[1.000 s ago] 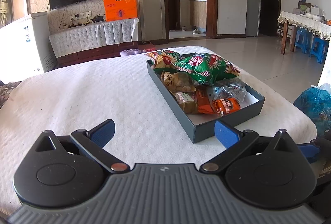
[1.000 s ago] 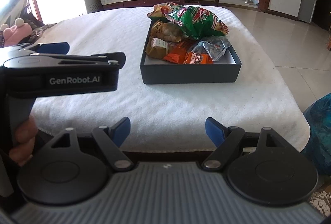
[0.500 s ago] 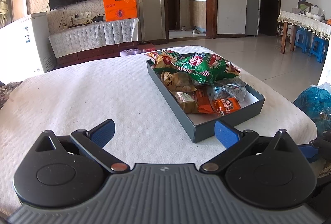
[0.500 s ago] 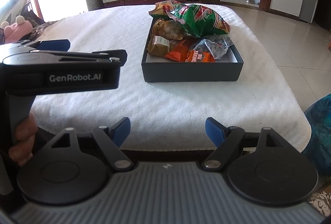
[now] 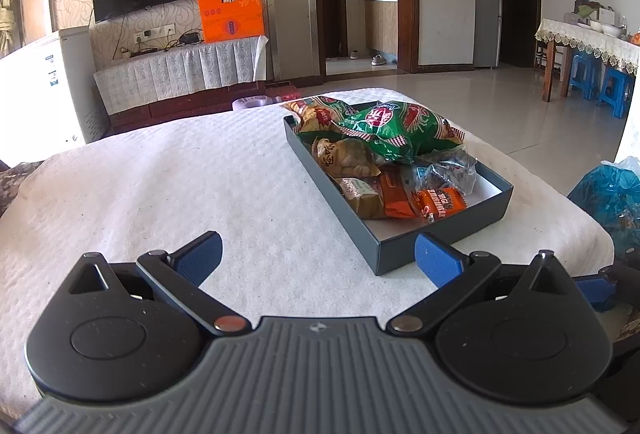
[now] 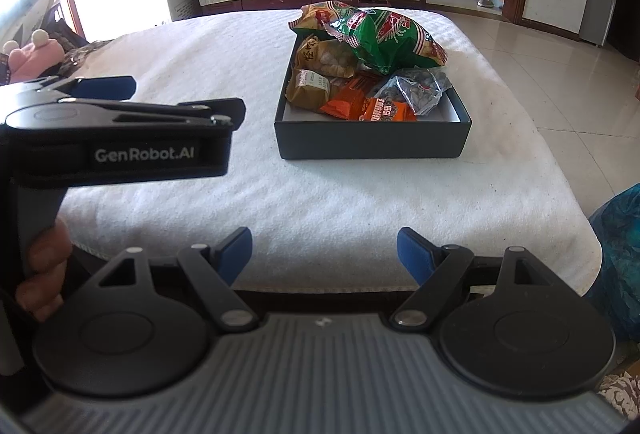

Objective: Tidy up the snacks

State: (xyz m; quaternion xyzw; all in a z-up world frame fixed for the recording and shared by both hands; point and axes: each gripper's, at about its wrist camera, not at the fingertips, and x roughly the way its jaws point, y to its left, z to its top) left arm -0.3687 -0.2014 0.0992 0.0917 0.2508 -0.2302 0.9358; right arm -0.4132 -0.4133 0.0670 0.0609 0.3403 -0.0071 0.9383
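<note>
On the white-covered table (image 6: 360,201), snacks fill the box (image 6: 374,143) (both grippers (image 5: 318,254) (image 6: 324,250) gape, empty).

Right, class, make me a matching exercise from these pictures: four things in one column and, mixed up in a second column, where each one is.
Things:
1. green bag
2. orange packet
3. box
4. left tool

Places:
A. on the white cloth
B. near end of the box
C. open, above the cloth's near edge
D. far end of the box, on top of other snacks

Pairs: 1-D, 2-B, 3-A, 4-C
</note>
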